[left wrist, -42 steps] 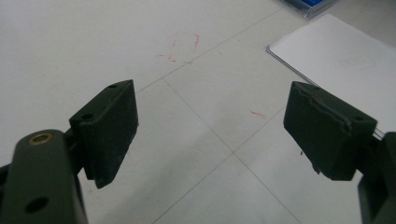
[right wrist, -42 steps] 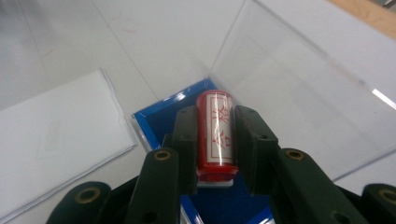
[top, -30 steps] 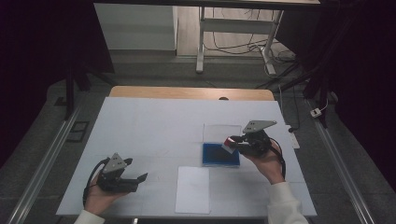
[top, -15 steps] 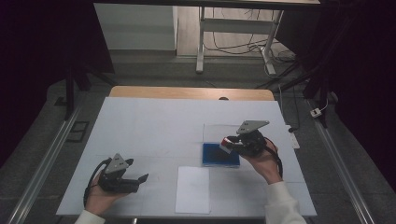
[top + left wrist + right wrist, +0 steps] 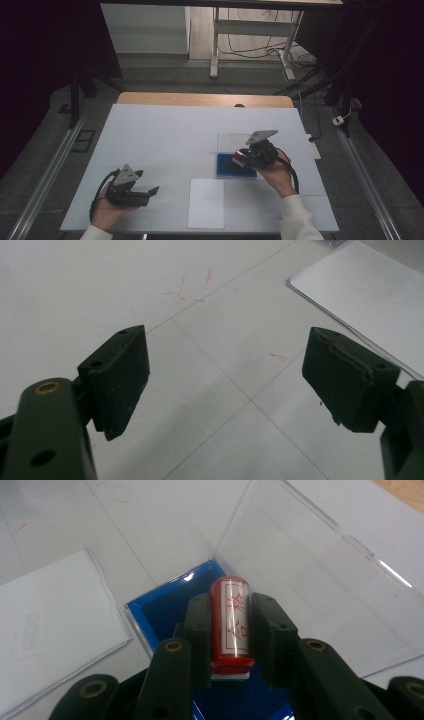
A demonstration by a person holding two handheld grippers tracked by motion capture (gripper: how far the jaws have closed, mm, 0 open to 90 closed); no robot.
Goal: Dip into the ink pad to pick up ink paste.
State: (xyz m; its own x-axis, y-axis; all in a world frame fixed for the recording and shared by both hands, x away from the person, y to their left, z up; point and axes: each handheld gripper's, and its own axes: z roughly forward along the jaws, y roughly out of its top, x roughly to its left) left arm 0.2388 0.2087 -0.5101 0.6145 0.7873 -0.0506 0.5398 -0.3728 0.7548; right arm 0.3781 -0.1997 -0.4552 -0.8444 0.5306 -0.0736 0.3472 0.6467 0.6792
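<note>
From above, we see the right gripper (image 5: 241, 158) over the shallow blue square tray (image 5: 235, 166), whose clear plastic lid (image 5: 234, 142) lies open behind it; the left gripper (image 5: 150, 193) rests near the white paper sheet (image 5: 207, 203) on the white table (image 5: 165, 135).

Along the left gripper, our jaws stand wide apart, empty.

Along the right gripper, they clamp the red cylindrical stamp (image 5: 229, 621) above the tray.

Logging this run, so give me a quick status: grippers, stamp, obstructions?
Right gripper shut on red stamp, over open blue ink pad case. Left gripper open, idle over table. White paper nearby, nothing blocking.
</note>
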